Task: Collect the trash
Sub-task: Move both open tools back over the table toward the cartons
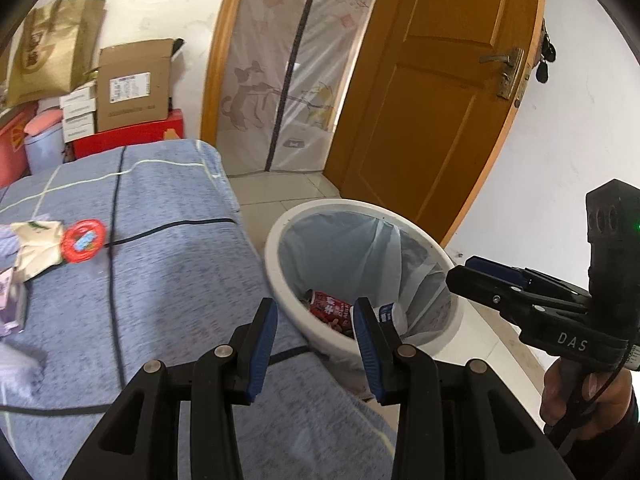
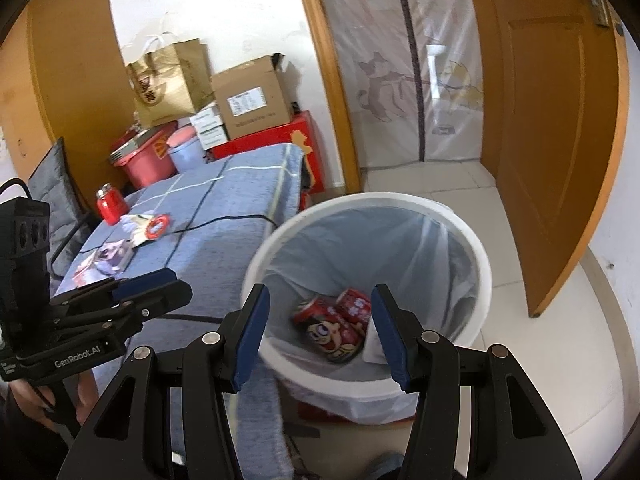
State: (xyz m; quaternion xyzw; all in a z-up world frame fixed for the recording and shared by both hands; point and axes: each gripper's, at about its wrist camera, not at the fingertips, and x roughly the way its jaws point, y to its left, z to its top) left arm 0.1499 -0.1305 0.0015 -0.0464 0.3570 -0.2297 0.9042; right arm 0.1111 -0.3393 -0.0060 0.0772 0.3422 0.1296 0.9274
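Note:
A white trash bin (image 2: pixel 486 276) with a pale liner stands on the floor beside the blue-covered table (image 2: pixel 224 220); it also shows in the left wrist view (image 1: pixel 276 264). Red snack packets (image 2: pixel 340 326) lie inside it, also seen in the left wrist view (image 1: pixel 332 312). My right gripper (image 2: pixel 320 332) is open and empty above the bin. My left gripper (image 1: pixel 316 344) is open and empty over the table's edge by the bin. A red round wrapper (image 1: pixel 84 240) and crumpled paper (image 1: pixel 34 248) lie on the table. A purple packet (image 2: pixel 114 254) lies nearer the front.
A red jar (image 2: pixel 109 202) stands at the table's far left. Cardboard boxes (image 2: pixel 252 100), a gold bag (image 2: pixel 170 80) and red tubs (image 2: pixel 140 160) are stacked behind the table. A wooden door (image 2: pixel 560 140) stands open on the right. A black cable (image 1: pixel 116 280) crosses the table.

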